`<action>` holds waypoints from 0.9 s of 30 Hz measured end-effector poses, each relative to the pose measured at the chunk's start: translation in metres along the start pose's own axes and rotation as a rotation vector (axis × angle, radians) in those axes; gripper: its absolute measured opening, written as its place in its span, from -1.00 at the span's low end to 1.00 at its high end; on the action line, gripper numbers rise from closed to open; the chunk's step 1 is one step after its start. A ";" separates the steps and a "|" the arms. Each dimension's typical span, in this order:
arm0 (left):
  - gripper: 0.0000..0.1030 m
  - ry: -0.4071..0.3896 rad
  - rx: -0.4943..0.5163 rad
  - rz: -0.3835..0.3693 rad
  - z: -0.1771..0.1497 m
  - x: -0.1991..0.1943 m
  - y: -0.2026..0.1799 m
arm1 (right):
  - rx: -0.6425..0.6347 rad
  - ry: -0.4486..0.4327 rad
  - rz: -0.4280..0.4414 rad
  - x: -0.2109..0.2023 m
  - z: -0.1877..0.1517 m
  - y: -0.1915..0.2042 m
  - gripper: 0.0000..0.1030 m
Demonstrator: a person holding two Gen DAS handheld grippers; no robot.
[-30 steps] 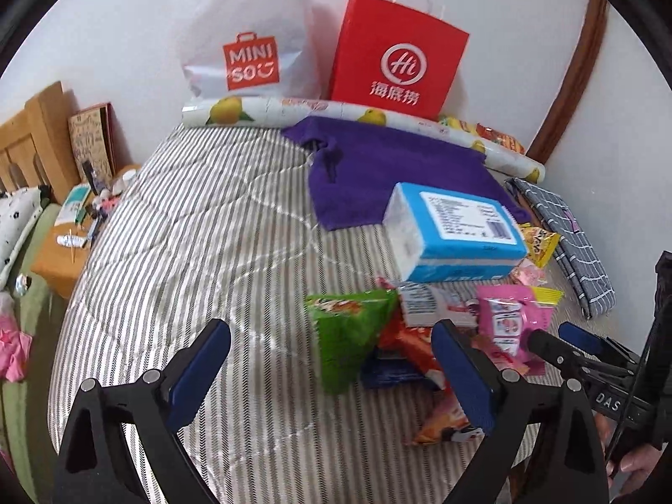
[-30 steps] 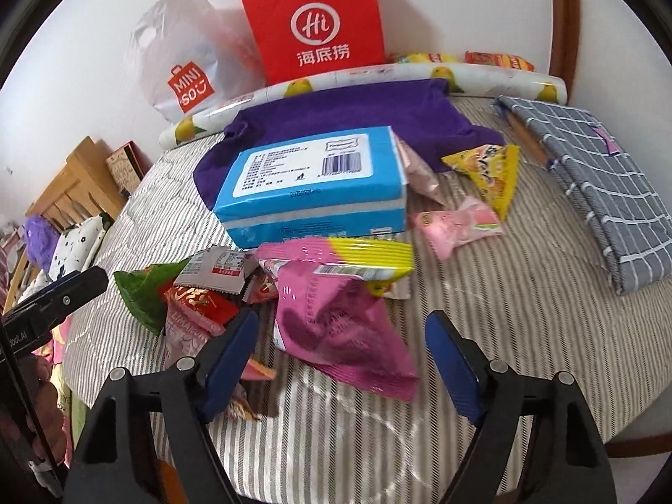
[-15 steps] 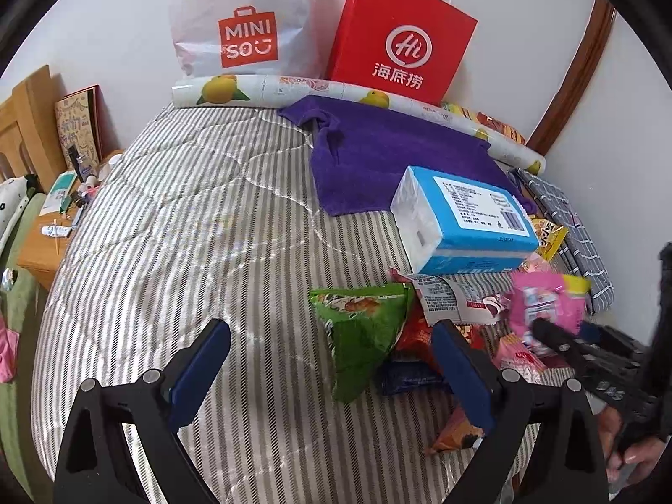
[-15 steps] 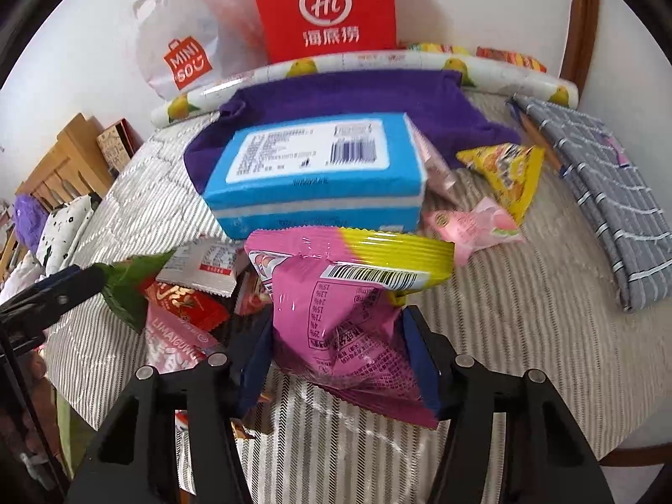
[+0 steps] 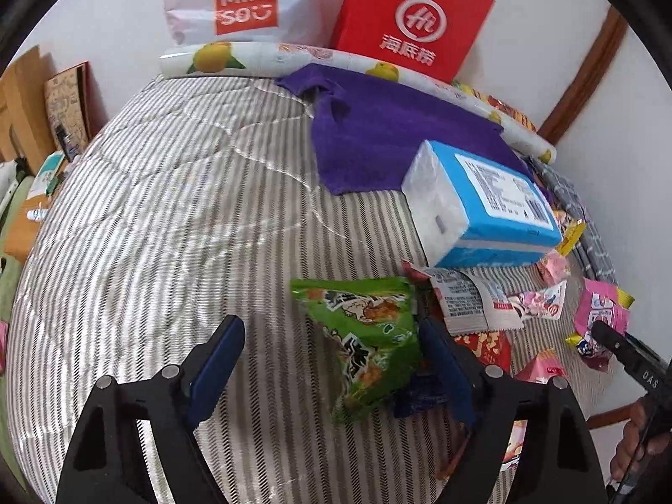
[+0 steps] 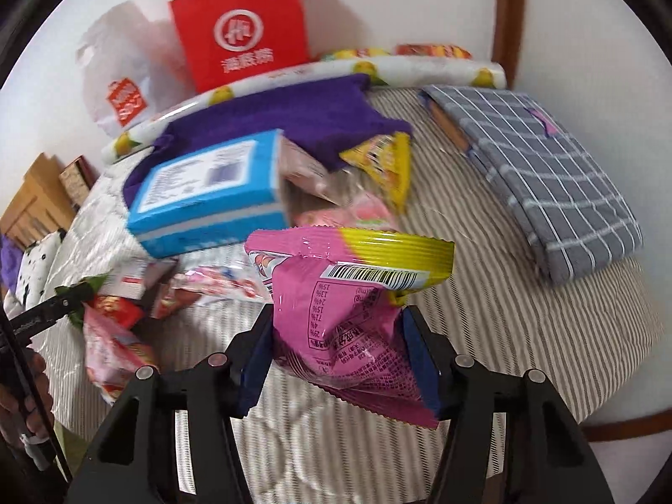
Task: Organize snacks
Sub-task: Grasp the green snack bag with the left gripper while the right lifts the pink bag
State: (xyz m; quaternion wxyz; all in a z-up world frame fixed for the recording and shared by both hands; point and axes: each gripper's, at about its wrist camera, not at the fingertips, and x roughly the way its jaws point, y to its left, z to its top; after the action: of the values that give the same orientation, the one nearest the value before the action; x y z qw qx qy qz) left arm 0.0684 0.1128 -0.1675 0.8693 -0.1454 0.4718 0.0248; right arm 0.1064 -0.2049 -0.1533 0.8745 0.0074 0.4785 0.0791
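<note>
A: Right wrist view: right gripper (image 6: 342, 357) now clamps the pink snack bag (image 6: 348, 315), lifted off the striped bed (image 6: 525, 336), earlier lying there.
B: Left gripper (image 5: 332, 361) is closing around the green snack bag (image 5: 365, 336) near the bed's front edge, not yet pinched.

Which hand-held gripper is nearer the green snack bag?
Left. The left hand-held gripper is closing around the green snack bag; the right hand-held gripper grips the pink snack bag, off to the side.

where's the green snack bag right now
In the left wrist view the green snack bag lies on the striped bed cover, between the closing left gripper's fingers, just before the blue tissue pack.
</note>
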 end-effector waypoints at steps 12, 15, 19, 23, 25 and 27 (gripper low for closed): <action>-0.25 0.001 0.005 0.025 0.004 -0.007 0.000 | -0.016 0.022 0.022 0.010 -0.004 -0.001 0.13; -0.25 -0.016 0.009 0.034 0.006 -0.017 0.001 | -0.018 0.008 0.028 0.004 -0.001 -0.001 0.13; -0.25 -0.039 0.025 0.029 0.011 -0.032 -0.005 | -0.026 -0.024 0.036 -0.011 0.005 0.001 0.13; -0.25 -0.066 0.056 0.017 0.018 -0.047 -0.021 | -0.045 -0.055 0.051 -0.028 0.012 0.006 0.13; -0.25 -0.082 0.074 0.008 0.022 -0.054 -0.031 | -0.051 -0.068 0.058 -0.035 0.016 0.009 0.13; -0.25 -0.092 0.091 0.000 0.026 -0.060 -0.040 | -0.059 -0.083 0.065 -0.042 0.021 0.012 0.13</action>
State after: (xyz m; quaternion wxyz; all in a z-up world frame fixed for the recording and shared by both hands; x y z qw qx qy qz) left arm 0.0637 0.0876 -0.0955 0.8958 -0.1042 0.4319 0.0101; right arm 0.0997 -0.1981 -0.1056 0.8905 0.0006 0.4386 0.1212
